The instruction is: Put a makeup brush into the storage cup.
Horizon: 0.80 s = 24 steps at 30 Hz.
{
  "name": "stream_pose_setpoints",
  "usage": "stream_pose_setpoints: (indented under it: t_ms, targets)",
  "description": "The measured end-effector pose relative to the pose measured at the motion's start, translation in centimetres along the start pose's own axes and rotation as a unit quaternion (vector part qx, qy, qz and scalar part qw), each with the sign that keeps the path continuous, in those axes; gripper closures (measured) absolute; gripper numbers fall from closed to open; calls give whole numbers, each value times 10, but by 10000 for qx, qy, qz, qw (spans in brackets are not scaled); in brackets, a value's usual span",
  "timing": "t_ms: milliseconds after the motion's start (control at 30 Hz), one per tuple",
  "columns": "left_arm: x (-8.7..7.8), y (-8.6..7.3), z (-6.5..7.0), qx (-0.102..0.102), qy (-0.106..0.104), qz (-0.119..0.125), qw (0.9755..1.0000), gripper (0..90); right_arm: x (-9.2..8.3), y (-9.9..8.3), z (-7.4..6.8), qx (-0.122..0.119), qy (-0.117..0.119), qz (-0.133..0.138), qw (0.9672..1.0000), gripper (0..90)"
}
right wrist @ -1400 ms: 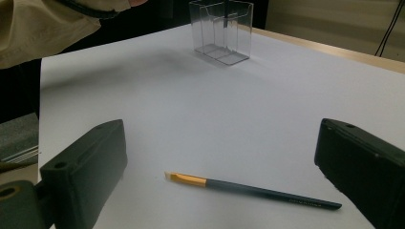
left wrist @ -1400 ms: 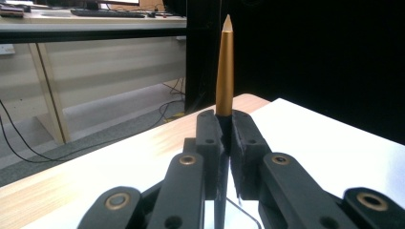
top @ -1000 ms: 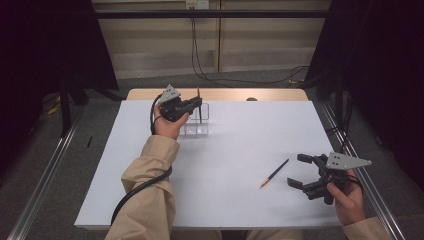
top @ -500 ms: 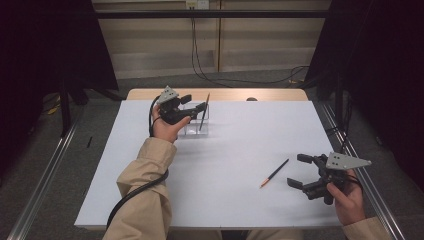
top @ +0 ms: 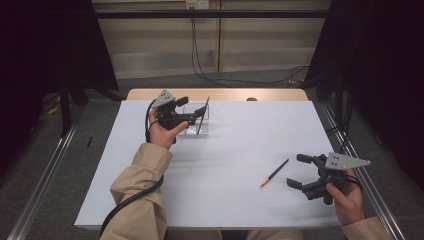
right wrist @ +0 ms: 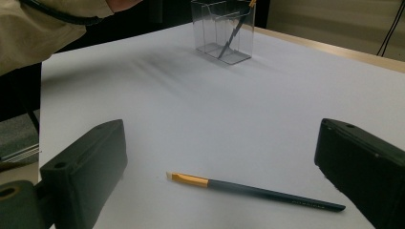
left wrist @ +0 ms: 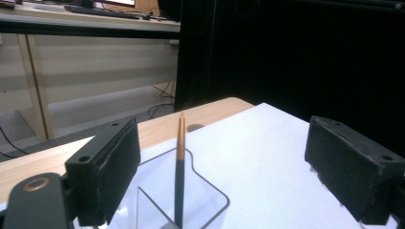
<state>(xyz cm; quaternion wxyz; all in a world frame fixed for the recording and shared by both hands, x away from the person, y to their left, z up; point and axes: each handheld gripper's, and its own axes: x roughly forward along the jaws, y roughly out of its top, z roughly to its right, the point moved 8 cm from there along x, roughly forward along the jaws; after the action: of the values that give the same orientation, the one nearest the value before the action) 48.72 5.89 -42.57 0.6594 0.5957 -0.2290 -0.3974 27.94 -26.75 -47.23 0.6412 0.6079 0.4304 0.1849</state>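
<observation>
the left gripper [top: 192, 116] hovers at the far side of the bench [top: 240, 190], just above the clear holder [top: 192, 131] — its jaws have just been opening and now stand wide apart, with nothing pressed between the pads. in the left gripper view a dark brush with a gold ferrule [left wrist: 179, 176] stands nearly upright in the holder [left wrist: 191, 200], between the two open jaws but touching neither of them. from above, the same brush [top: 202, 116] leans slightly, its top resting toward the holder's far right edge. the right gripper [top: 301, 176] sits low at the near right of the bench, held in the person's right hand [top: 347, 200], its jaws also spread wide and empty. a second brush [top: 274, 173] lies flat on the white surface just to the left of that gripper — in the right gripper view it lies [right wrist: 253, 190] crosswise between the jaws, bristle end to the left, clear of both pads.
</observation>
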Motion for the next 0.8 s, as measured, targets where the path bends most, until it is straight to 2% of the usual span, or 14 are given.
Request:
stream_pose_setpoints:
  t_ms: [233,633,800]
  targets:
    - [-9,-3,4,-155,-100,94,9998,63,0,0,0,-4,0,2,10000,33]
    - [-25,-9,12,-76,-272,140,9995,27,1,0,-1,-8,-18,-27,10000,34]
    - [-31,-10,17,40,-342,123,9993,27,1,0,-1,-23,-10,-21,10000,33]
